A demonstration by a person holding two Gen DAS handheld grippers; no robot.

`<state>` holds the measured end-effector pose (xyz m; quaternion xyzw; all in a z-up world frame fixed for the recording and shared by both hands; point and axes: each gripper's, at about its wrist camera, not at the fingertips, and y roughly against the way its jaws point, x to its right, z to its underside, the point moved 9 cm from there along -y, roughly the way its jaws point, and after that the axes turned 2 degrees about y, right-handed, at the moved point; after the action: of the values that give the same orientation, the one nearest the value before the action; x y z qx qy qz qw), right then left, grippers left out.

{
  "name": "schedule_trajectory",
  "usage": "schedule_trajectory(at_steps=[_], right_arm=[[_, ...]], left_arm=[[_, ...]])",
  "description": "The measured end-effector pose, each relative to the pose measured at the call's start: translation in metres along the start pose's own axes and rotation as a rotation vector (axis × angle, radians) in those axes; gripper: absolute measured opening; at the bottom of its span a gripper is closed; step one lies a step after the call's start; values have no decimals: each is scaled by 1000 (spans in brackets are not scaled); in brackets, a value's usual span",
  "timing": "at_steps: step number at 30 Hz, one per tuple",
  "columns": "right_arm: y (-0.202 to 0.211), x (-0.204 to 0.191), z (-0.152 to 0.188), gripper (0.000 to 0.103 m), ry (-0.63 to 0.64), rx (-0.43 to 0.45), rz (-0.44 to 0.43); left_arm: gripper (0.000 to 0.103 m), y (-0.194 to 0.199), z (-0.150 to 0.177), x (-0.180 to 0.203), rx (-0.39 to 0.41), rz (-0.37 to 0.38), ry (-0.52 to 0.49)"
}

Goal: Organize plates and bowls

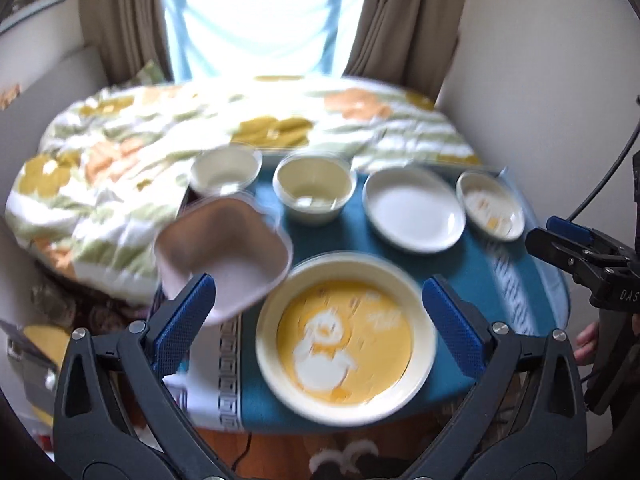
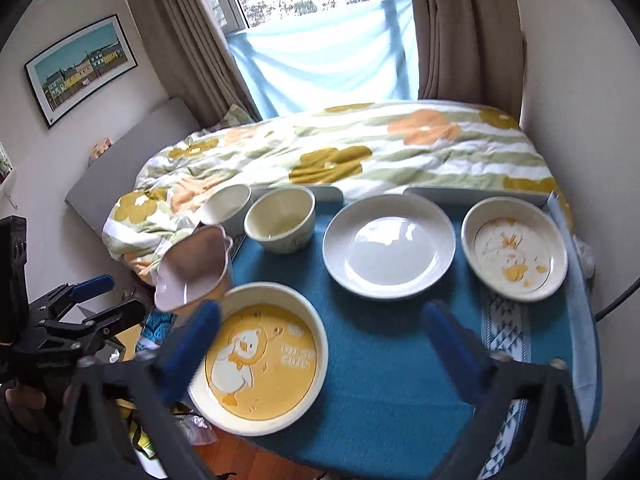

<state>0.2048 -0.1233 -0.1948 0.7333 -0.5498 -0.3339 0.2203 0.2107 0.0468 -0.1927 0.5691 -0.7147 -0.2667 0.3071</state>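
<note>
Blue cloth (image 2: 380, 360) carries everything loose: three bowls (image 2: 280, 220) at back-left, plates (image 2: 388, 246) spread singly, nothing stacked yet, and my left gripper (image 1: 320, 316) and right gripper (image 2: 324, 340) both gape wide, empty, above the duck plate (image 2: 260, 360).

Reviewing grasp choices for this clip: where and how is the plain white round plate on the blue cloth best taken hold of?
Probably by the raised rim of the plain white round plate, on its near edge, coming from the near side with one finger over the rim and one under. It lies flat and is broad and shallow. The open right gripper faces that edge; the duck-print small plate sits apart to its right.
</note>
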Motion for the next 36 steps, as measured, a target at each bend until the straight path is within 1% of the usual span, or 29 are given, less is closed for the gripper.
schedule_trajectory(at_steps=[2, 5, 8, 11, 13, 15, 16, 21, 23, 24, 25, 26, 27, 28, 29, 31, 32, 34, 35, 36], right_arm=[[14, 8, -22, 103, 20, 60, 11], [24, 27, -50, 103, 60, 87, 58], [17, 51, -67, 103, 114, 30, 105], [-2, 76, -76, 103, 156, -27, 127], [-20, 91, -78, 103, 198, -72, 101], [-44, 106, -80, 103, 224, -117, 79], [-54, 113, -79, 103, 232, -145, 61], [-120, 141, -75, 103, 272, -277, -101], [-142, 146, -74, 102, 305, -306, -156], [-153, 148, -73, 96, 328, -322, -177], [-164, 149, -72, 86, 350, -340, -197], [-174, 150, -68, 81, 369, -360, -213], [-184, 151, -64, 72, 385, -384, -227], [-192, 151, -60, 67, 396, -405, -241], [-200, 151, -55, 64, 404, -422, -256], [-211, 153, -49, 57, 422, -446, -282], [-215, 153, -46, 55, 429, -452, -292], [-222, 155, -42, 43, 434, -467, -312], [-225, 154, -40, 40, 434, -476, -325], [-227, 154, -39, 34, 434, -483, -335]], left_arm=[[103, -1, -22, 13, 18, 38, -9], [103, -10, -40, 33, 15, 73, 22], [103, -26, -44, 50, -19, 99, 63], [103, -50, -42, 61, -60, 87, 101], [103, -68, -39, 67, -88, 65, 129], [102, -87, -34, 71, -129, 38, 171], [102, -98, -32, 73, -144, 36, 198], [101, -152, -21, 77, -210, -2, 319], [97, -172, -15, 76, -231, -12, 353], [91, -182, -12, 77, -243, -15, 364], [84, -193, -8, 78, -257, -14, 370], [78, -202, -5, 80, -270, -16, 370], [75, -212, -2, 81, -283, -23, 369], [69, -221, 2, 82, -298, -27, 372], [62, -229, 5, 83, -313, -26, 378], [56, -242, 8, 85, -333, -27, 387], [55, -246, 10, 85, -340, -33, 388], [53, -253, 13, 86, -350, -41, 390], [50, -256, 15, 85, -354, -44, 394], [50, -258, 16, 85, -356, -46, 397]])
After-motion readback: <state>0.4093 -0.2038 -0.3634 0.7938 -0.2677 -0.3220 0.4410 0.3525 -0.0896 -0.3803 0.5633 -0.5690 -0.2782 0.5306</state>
